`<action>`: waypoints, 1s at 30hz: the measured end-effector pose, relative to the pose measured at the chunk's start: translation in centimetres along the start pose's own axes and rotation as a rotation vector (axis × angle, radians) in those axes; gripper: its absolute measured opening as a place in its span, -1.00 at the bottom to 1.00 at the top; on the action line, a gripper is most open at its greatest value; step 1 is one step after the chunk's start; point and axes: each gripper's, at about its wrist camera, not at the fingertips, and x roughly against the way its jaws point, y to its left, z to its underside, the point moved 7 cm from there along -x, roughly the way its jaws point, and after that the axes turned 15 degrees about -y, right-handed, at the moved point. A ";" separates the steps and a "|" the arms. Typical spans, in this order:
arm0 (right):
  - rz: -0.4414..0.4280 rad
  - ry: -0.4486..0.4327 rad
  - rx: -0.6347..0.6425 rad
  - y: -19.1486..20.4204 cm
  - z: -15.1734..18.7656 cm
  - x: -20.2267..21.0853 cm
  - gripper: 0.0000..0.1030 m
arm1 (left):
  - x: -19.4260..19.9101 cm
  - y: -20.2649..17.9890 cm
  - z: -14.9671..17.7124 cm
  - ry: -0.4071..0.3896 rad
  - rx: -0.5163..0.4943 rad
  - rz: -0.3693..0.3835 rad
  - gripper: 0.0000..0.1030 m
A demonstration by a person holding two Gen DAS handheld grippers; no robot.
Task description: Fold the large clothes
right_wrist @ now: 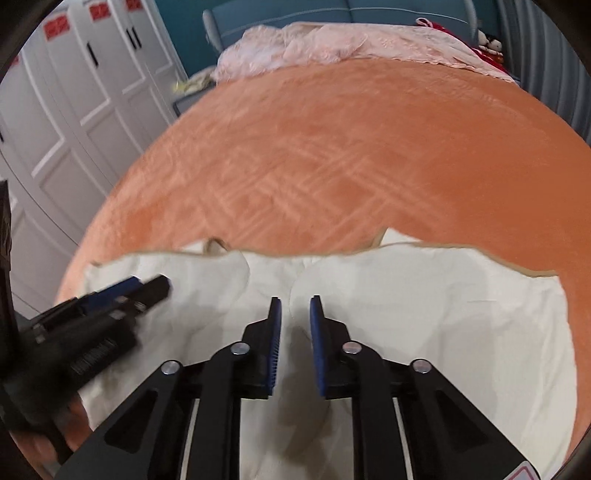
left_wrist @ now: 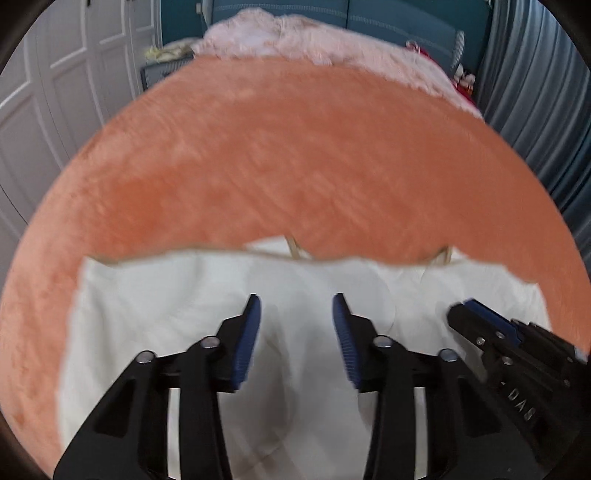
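A large white garment point(left_wrist: 192, 295) lies flat on the orange bedspread point(left_wrist: 280, 155), near the front edge; it also shows in the right wrist view point(right_wrist: 424, 302). Its far edge has thin beige trim. My left gripper point(left_wrist: 296, 301) is open above the garment's middle and holds nothing. My right gripper point(right_wrist: 295, 301) is open with a narrower gap, also just above the cloth and empty. Each gripper shows in the other's view: the right one point(left_wrist: 480, 321) at the right, the left one point(right_wrist: 140, 291) at the left.
The orange bedspread point(right_wrist: 351, 147) covers the bed beyond the garment. A pink fuzzy blanket point(left_wrist: 295, 40) is heaped at the bed's far end. White wardrobe doors point(right_wrist: 74, 103) stand on the left, grey curtains point(left_wrist: 535, 92) on the right, a teal headboard point(right_wrist: 314, 14) behind.
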 end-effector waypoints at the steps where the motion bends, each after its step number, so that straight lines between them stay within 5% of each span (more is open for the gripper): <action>1: 0.008 0.013 0.011 0.0 0.4 -0.7 -0.80 | -0.5 0.0 0.6 0.006 -0.002 -0.007 -0.32; 8: 0.040 0.039 0.002 -0.5 3.0 -3.7 -0.91 | -2.9 0.4 2.7 -0.009 0.002 -0.024 -0.34; 30: 0.074 -0.004 0.043 -0.3 3.4 -5.8 -0.92 | -4.6 0.0 3.5 -0.066 -0.082 -0.087 -0.35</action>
